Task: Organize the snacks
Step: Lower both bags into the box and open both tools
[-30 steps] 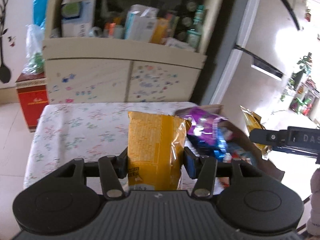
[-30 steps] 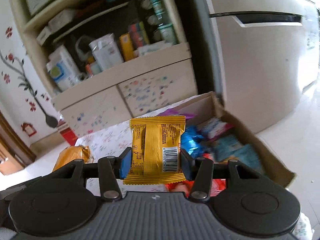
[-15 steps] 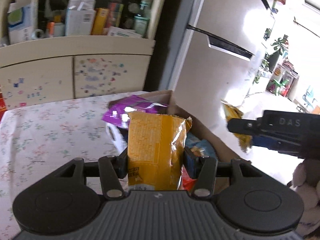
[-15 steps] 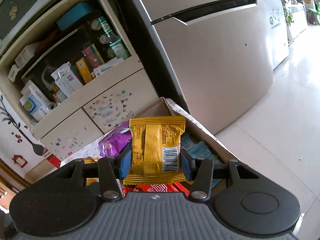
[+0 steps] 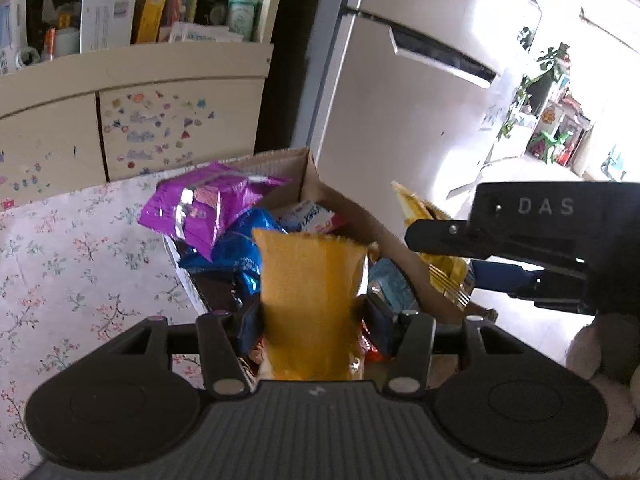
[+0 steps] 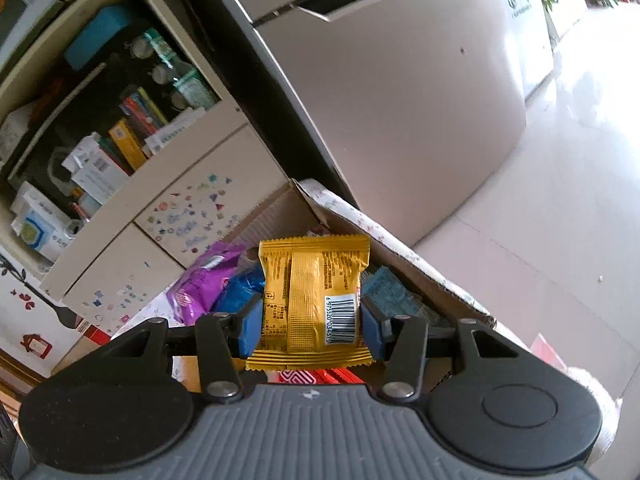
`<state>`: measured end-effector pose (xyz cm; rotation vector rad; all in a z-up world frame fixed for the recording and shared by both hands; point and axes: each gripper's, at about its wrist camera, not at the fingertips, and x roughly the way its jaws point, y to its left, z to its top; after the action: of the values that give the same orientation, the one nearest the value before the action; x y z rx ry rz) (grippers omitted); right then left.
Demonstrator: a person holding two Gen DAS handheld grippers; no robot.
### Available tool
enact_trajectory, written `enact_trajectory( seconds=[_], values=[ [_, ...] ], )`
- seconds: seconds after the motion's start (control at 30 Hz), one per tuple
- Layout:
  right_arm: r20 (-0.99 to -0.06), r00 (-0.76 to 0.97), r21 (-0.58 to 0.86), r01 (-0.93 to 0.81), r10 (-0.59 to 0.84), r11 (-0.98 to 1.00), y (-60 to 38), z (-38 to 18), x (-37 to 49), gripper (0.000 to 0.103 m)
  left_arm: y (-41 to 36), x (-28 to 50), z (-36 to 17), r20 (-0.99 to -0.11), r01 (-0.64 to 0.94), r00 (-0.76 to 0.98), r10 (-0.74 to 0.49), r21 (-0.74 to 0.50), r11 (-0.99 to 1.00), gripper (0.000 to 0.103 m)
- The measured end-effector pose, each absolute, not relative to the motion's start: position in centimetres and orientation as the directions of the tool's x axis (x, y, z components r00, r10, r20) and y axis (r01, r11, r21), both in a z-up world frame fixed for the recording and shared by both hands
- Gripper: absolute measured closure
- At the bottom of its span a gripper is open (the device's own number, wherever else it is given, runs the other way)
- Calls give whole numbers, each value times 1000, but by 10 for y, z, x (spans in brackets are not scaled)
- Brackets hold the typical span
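My left gripper [image 5: 312, 316] is shut on a yellow snack bag [image 5: 310, 296] and holds it upright over the open cardboard box [image 5: 392, 240]. Inside the box lie a purple packet [image 5: 208, 208], a blue packet [image 5: 240, 252] and other snacks. In the right wrist view my right gripper [image 6: 312, 326] is shut on a second yellow snack packet [image 6: 312, 300], barcode side up, above the same cardboard box [image 6: 400, 256]. The right gripper [image 5: 460, 276] also shows at the right of the left wrist view, beside the box, with that yellow snack packet [image 5: 432, 248] in it.
The box sits at the right end of a table with a floral cloth [image 5: 80, 264]. Behind stand a cream cabinet [image 5: 132, 120] with a cluttered shelf and a tall refrigerator [image 5: 400, 92]. Pale tiled floor [image 6: 540, 220] lies to the right.
Both grippers have swung right, from over the floral table to over the cardboard box. Each still holds its yellow packet. The right wrist has rolled, tilting its view.
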<state>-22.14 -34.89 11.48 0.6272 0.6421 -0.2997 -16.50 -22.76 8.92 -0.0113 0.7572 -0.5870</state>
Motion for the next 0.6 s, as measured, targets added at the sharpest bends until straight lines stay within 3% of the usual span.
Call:
enact_trajectory(
  seconds=[0.07, 0.17, 0.33, 0.6],
  values=[
    [-649, 758, 463, 457, -61, 760, -351, 111, -220, 37, -231, -163, 88, -647, 496, 574, -502, -212, 842, 43],
    [-652, 755, 472, 475, -69, 743, -354, 110, -223, 26, -234, -165, 91, -658, 479, 598, -458, -165, 862, 17],
    [-643, 761, 472, 485, -89, 736, -356, 112, -228, 22, -234, -169, 98, -670, 471, 612, -419, -116, 874, 7],
    [-650, 751, 413, 476, -115, 776, -351, 117, -231, 11, -229, -176, 99, -708, 443, 608, -359, -72, 894, 6]
  ],
)
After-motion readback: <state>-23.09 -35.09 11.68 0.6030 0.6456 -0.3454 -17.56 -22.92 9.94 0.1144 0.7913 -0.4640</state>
